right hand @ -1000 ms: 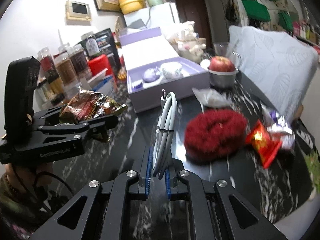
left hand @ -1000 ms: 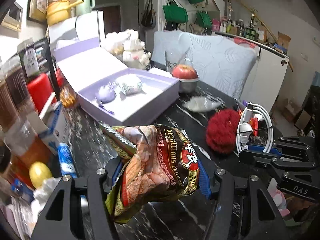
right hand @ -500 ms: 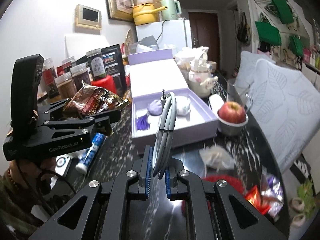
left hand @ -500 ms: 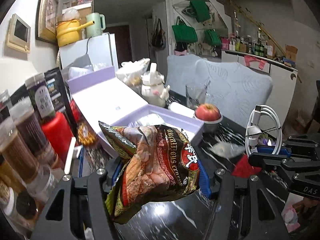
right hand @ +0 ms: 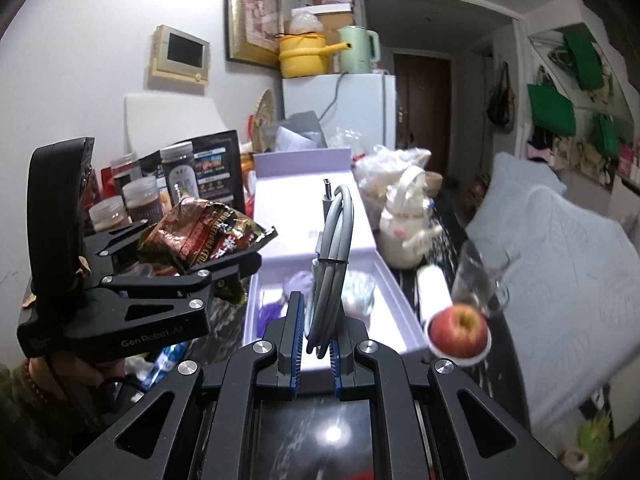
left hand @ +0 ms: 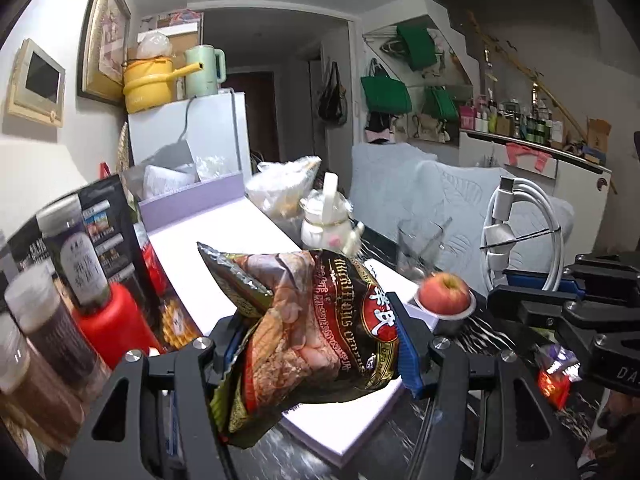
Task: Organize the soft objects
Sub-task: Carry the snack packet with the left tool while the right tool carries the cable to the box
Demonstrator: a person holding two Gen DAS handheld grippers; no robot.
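Observation:
My left gripper (left hand: 320,340) is shut on a crinkled dark snack bag (left hand: 308,320), held in the air over the near corner of the open lilac box (left hand: 352,440). In the right wrist view that snack bag (right hand: 204,236) sits in the left gripper (right hand: 224,256) at left. My right gripper (right hand: 316,344) is shut on a coiled white charging cable (right hand: 332,256), upright before the lilac box (right hand: 396,312). A purple soft object (right hand: 298,280) and a pale bundle (right hand: 358,292) lie inside the box. The same cable (left hand: 528,232) shows at right in the left wrist view.
An apple in a small metal bowl (right hand: 460,330) and a glass (right hand: 476,276) stand right of the box. A white teapot (right hand: 404,236) and plastic bags are behind it. Jars (left hand: 44,320), a red can (left hand: 116,328) and boxes crowd the left. A padded chair (right hand: 568,260) is at right.
Both grippers have risen and tipped up with their loads. The red fluffy object and the black tabletop have dropped out of view, and the box, teapot and apple now sit lower.

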